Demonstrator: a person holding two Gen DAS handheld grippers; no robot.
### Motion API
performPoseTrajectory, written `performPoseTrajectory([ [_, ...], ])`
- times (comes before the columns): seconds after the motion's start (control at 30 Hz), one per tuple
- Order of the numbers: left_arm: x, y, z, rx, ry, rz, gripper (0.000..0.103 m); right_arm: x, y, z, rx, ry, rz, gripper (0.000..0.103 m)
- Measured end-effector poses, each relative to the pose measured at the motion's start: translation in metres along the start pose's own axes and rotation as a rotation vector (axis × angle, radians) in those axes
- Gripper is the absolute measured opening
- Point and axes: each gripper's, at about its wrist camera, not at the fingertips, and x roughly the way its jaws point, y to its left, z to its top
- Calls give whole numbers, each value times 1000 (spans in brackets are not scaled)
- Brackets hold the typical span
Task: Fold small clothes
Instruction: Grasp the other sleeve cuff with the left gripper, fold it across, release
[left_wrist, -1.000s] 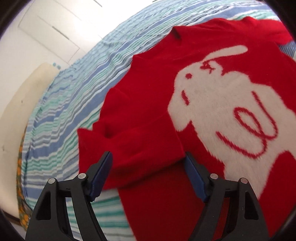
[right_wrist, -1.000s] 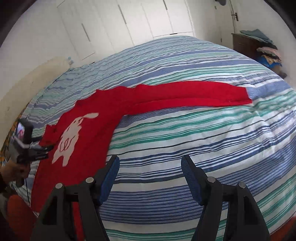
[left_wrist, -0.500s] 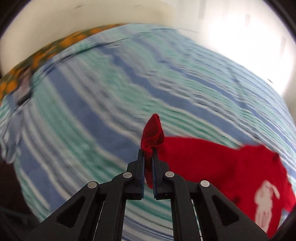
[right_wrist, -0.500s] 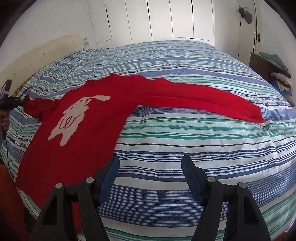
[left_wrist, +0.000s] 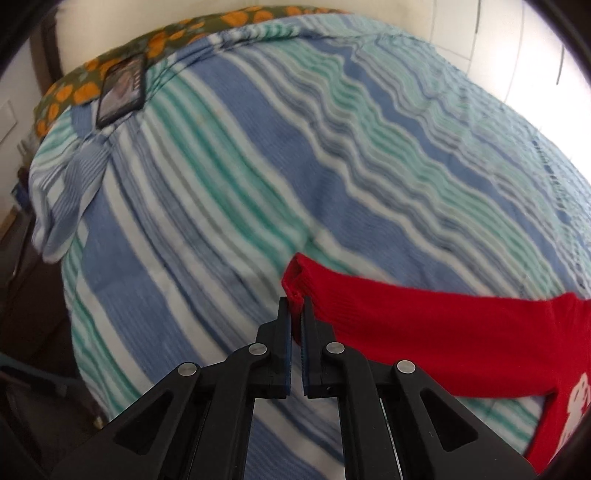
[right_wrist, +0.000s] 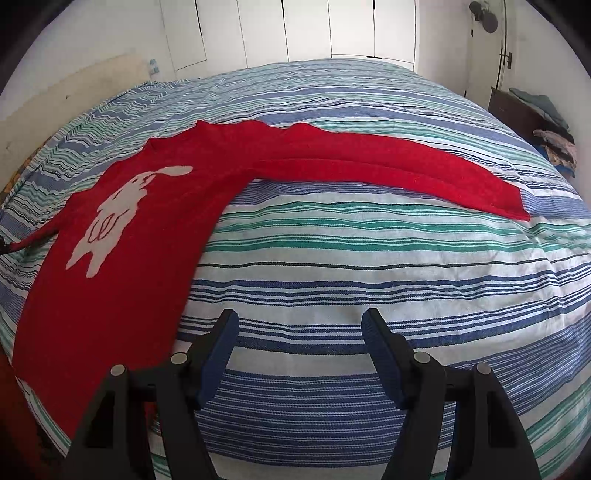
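Two grippers, one sleeve caught

Your left gripper (left_wrist: 295, 301) has its fingers pinching the cuff of the red sweater (right_wrist: 155, 229), which lies flat on the striped bed (right_wrist: 369, 266). Your right gripper (right_wrist: 300, 325) hangs over the bedding, fingers spread, empty.

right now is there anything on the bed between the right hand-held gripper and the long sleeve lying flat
Nothing visible. The right hand-held gripper is open over bare striped bedspread, and only that cover lies between it and the flat sleeve of the red sweater.
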Motion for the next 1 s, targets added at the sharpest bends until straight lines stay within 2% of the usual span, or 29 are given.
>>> performPoseTrajectory([
  [0.17,23,14,-19,-24,86,35,1,6,-3,-2,10,19,-4,69],
  [0.43,32,7,-21,5,91,75,1,11,-5,-4,28,38,-10,69],
  [0.57,33,3,-21,22,97,72,7,14,-5,-5,24,46,-20,69],
  [0.6,30,5,-24,15,99,62,11,15,-4,-5,24,47,-23,70],
  [0.63,29,6,-21,2,108,49,25,15,-4,-5,26,47,-26,73],
  [0.67,26,9,-21,-11,113,39,50,15,-4,-5,29,47,-29,74],
  [0.73,9,16,-22,-46,94,19,72,16,-4,-5,37,52,-29,82],
  [0.8,-14,18,-27,-54,53,-7,73,13,-5,-4,45,51,-39,84],
  [0.9,-54,8,-47,-7,13,-86,76,-1,-8,-2,63,-2,-78,86],
  [0.97,-81,-8,-71,40,-15,-150,87,-11,-12,0,78,-43,-105,89],
  [1.0,-92,-19,-86,65,-26,-184,89,-14,-15,1,86,-57,-119,92],
])
